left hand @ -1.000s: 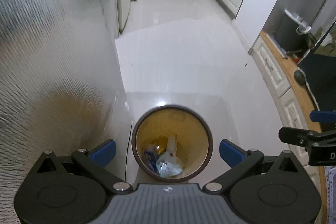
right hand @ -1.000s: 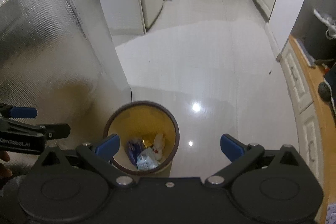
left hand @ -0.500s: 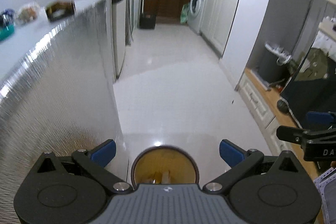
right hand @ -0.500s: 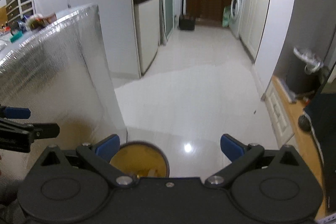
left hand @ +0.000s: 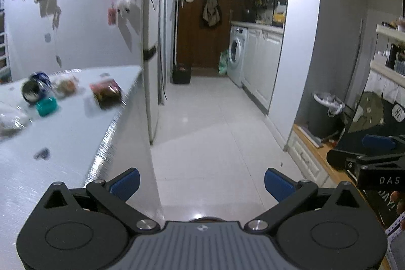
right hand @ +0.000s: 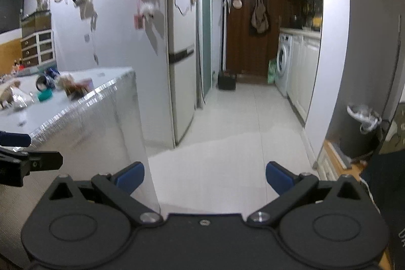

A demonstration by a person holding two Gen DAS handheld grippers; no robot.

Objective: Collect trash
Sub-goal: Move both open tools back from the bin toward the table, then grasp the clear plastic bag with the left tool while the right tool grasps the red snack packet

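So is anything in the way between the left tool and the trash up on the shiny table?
Nothing visible. The left tool is open and empty, off the silver table's corner. The brown packet and teal lid lie farther back, with bare tabletop before them.

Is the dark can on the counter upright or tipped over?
Tipped: the dark can lies on its side on the counter, round mouth facing the camera, though blurred.

right gripper [left hand: 374,163] — "DAS" | black panel [left hand: 387,204] below — "AY!"
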